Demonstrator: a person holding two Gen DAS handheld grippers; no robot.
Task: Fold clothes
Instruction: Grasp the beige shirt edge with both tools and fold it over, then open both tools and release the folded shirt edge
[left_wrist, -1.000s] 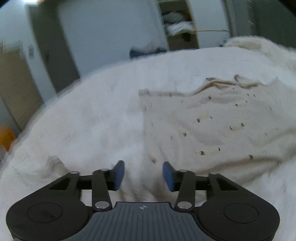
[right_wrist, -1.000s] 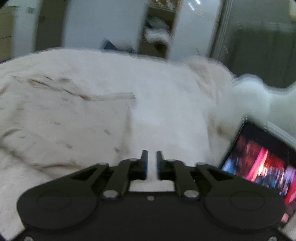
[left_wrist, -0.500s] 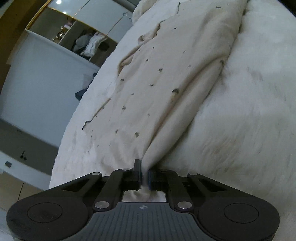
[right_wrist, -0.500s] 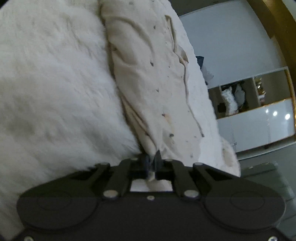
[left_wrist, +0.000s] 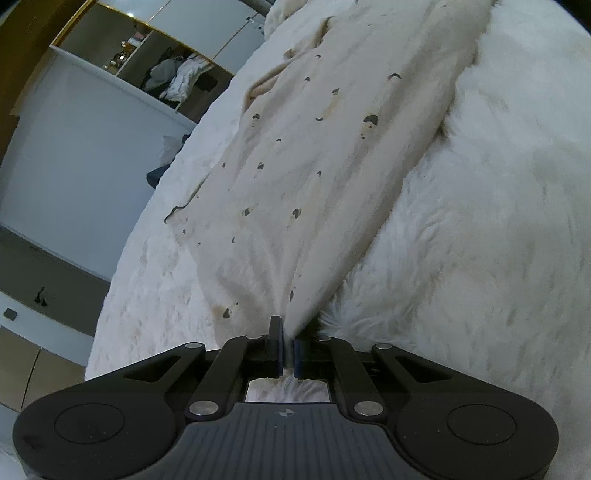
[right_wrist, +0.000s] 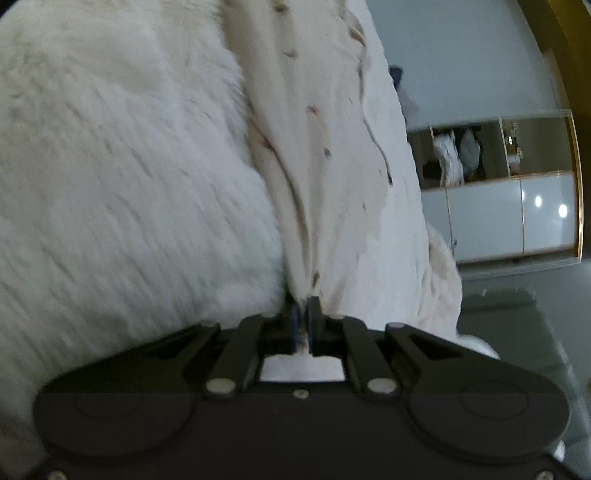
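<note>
Left hand-held gripper (left_wrist: 288, 341) and right hand-held gripper (right_wrist: 303, 320) each pinch the cream garment (left_wrist: 314, 158) spread ahead on the fluffy blanket (left_wrist: 480, 240).

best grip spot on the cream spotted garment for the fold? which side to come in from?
Grip the cream spotted garment at its near corners, coming in low from the near edge. The cloth lies flat on the fluffy white blanket, and the hem bunches easily. Both the left tool and the right tool are already shut on gathered fabric there.
</note>
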